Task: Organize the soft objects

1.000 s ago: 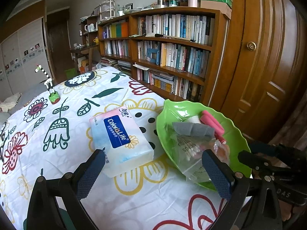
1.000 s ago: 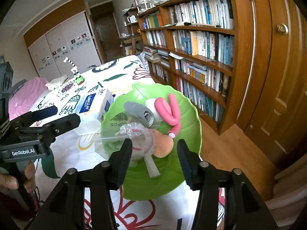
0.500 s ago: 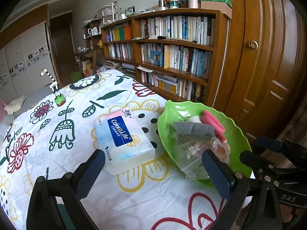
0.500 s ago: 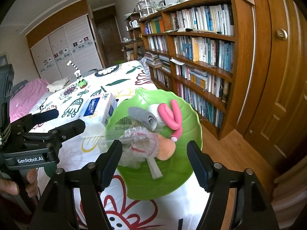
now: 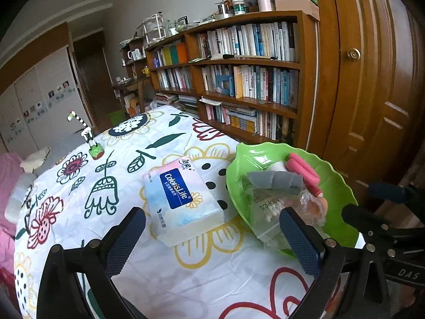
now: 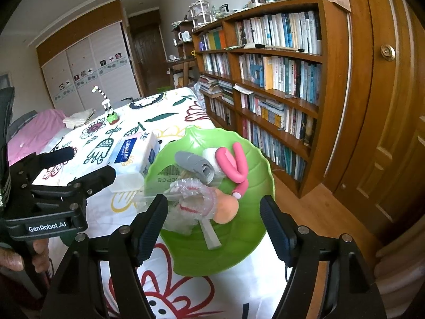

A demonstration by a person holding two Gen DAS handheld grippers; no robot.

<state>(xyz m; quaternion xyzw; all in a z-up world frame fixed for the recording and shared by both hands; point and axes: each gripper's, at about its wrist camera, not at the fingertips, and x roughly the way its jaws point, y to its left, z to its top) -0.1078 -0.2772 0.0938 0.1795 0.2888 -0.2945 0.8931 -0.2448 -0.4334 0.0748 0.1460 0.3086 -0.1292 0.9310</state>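
Note:
A green leaf-shaped plate (image 6: 247, 250) sits at the table corner; it also shows in the left wrist view (image 5: 337, 186). In it lie a pink foam curler (image 6: 233, 162), a grey roll (image 6: 195, 164), a bag of cotton swabs (image 5: 268, 207) and a crinkled plastic wrap with a peach puff (image 6: 225, 207). A pack of tissues (image 5: 180, 199) lies left of the plate. My right gripper (image 6: 215, 228) is open and empty just above the plate's near side. My left gripper (image 5: 212, 242) is open and empty in front of the tissue pack.
The floral tablecloth (image 5: 106, 186) covers the table. A striped giraffe figure (image 5: 90, 138) stands at its far side. A bookshelf (image 6: 279, 79) and a wooden door (image 6: 385, 106) stand close behind the table's right edge.
My right gripper has opened wide and drawn back from the plastic wrap, which stays in the plate. My left gripper has lifted and pulled back slightly.

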